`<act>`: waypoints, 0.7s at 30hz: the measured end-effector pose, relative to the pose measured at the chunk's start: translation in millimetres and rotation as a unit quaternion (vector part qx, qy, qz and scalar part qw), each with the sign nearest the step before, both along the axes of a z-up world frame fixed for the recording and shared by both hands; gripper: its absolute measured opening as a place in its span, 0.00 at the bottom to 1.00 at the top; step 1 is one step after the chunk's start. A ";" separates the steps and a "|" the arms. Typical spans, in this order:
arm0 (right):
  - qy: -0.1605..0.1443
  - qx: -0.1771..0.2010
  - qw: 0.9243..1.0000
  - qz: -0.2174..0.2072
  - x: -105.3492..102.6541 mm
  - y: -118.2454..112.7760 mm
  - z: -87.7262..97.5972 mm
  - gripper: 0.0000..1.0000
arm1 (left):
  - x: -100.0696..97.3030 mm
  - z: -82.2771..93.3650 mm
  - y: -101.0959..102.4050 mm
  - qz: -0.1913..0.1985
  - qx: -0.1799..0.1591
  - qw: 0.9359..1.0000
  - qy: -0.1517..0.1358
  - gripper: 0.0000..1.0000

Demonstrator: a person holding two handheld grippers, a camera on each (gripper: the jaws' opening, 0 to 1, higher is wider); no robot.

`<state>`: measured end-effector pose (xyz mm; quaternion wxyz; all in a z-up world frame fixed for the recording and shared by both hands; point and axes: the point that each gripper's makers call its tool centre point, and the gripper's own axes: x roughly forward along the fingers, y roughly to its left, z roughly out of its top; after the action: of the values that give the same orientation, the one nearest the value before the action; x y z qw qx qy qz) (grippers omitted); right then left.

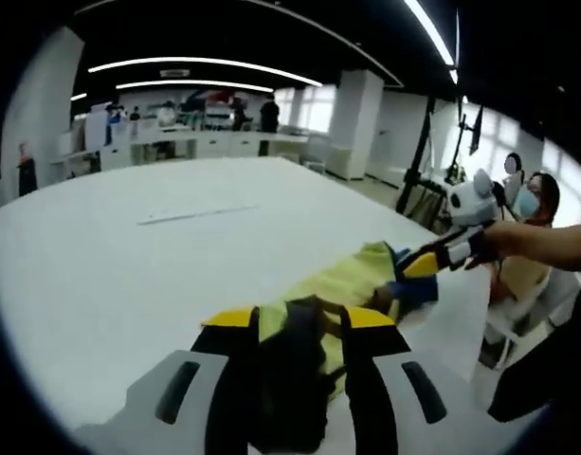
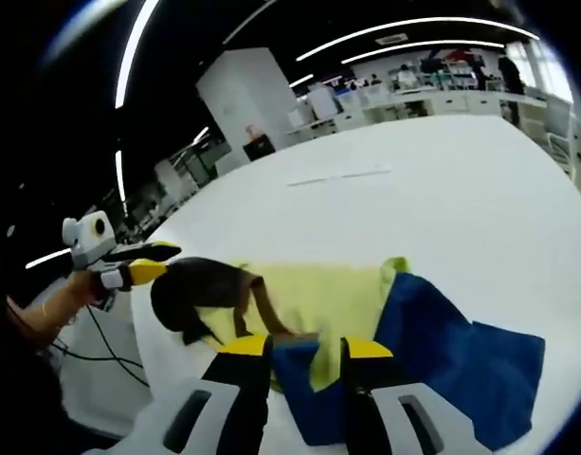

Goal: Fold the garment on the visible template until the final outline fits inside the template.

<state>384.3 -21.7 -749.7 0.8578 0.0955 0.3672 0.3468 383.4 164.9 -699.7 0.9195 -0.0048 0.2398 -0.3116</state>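
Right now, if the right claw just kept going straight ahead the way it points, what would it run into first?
Probably cloth at once: the right claw already sits on the yellow, blue and dark fabric garment, whose blue edge lies between its jaws. Beyond it lies the bare white table; depth is hard to judge.

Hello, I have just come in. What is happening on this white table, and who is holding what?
A person holds handheld tongs in each hand and is working on a garment of yellow, blue and dark cloth that lies on the white table. The left tongs are closed on a dark and yellow part of it. The right tongs grip its blue and yellow edge. The cloth is bunched and only partly spread, so the fold is not finished. A thin pale line is marked farther out on the table.
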 end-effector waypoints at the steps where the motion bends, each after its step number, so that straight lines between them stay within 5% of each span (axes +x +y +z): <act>1: 0.003 -0.003 1.000 0.001 0.3 0.5 -3.2 0.24 | 0.4 -1.5 -1.2 -0.002 0.001 1.000 0.001 0.32; 21: 0.058 0.002 0.998 -0.004 -4.1 9.0 -27.3 0.02 | 0.6 -37.7 15.2 0.023 0.017 0.998 0.059 0.05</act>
<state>380.2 -12.7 -777.1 0.8366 0.1184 0.4149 0.3377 384.0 180.1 -737.4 0.9105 -0.0136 0.2989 -0.2854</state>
